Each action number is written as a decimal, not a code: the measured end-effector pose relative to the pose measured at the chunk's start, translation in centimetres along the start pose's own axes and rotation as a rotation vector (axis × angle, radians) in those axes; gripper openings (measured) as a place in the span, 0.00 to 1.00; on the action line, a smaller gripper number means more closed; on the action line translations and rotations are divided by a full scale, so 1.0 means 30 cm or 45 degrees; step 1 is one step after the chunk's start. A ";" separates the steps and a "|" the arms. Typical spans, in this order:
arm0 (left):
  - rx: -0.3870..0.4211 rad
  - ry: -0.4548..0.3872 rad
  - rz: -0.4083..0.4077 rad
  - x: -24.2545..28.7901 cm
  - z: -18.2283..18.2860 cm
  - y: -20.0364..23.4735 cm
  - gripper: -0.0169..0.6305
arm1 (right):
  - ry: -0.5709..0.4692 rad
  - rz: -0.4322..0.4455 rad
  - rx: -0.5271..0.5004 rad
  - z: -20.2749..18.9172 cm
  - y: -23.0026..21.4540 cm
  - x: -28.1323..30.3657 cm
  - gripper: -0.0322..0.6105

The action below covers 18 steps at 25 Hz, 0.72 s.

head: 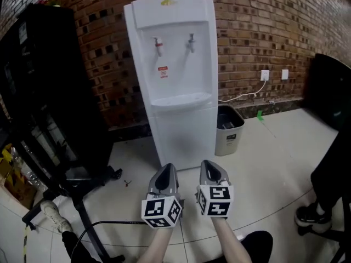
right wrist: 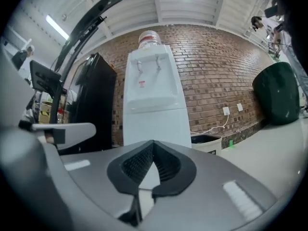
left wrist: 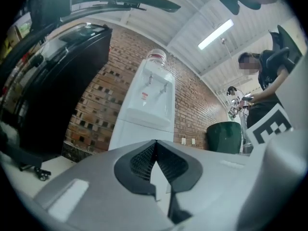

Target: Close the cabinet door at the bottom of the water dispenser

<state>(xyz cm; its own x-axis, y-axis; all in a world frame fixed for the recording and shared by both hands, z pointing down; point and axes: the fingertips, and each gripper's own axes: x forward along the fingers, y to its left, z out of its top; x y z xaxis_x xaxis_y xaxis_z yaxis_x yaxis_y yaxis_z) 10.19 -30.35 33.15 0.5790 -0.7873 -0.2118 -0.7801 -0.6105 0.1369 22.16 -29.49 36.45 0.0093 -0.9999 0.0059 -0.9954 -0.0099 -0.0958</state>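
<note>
While our left gripper (head: 166, 169) and right gripper (head: 211, 165) hover with jaws pressed together, empty, the water dispenser (head: 176, 48) cabinet door (head: 184, 137) sits shut

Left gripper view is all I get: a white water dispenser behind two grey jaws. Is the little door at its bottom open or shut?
Observer: In the head view the lower front of the water dispenser looks flat and shut; no door stands out from it.
Operator: Is the other gripper holding something?
Observer: No. In its own view the right gripper has its jaws together with nothing between them.
Operator: Is anything standing next to the machine?
Observer: Yes, a small waste bin stands just beside it, on the right in the head view.
</note>
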 end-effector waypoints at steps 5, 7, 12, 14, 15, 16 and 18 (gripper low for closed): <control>0.084 0.062 0.032 -0.275 -0.003 -0.003 0.05 | -0.036 0.078 0.020 -0.023 0.161 -0.250 0.05; 0.086 0.074 0.066 -0.349 -0.012 0.025 0.05 | -0.001 0.106 0.012 -0.048 0.201 -0.285 0.05; 0.086 0.054 0.132 -0.463 0.014 0.077 0.05 | -0.024 0.175 -0.032 -0.030 0.296 -0.374 0.05; 0.061 0.040 0.163 -0.473 0.027 0.092 0.05 | -0.030 0.192 -0.056 -0.016 0.309 -0.388 0.05; 0.043 0.035 0.174 -0.475 0.031 0.095 0.05 | -0.030 0.191 -0.059 -0.011 0.310 -0.394 0.05; 0.030 0.033 0.178 -0.478 0.031 0.094 0.05 | -0.029 0.188 -0.060 -0.008 0.309 -0.400 0.05; 0.026 0.035 0.175 -0.482 0.026 0.089 0.05 | -0.028 0.186 -0.065 -0.006 0.309 -0.407 0.05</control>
<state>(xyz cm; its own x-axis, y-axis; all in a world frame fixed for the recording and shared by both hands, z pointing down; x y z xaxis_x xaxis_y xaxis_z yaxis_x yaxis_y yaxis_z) -0.45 -20.52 35.81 0.4726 -0.8656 -0.1656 -0.8570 -0.4952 0.1428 12.79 -17.38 35.68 -0.1347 -0.9906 -0.0260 -0.9898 0.1357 -0.0435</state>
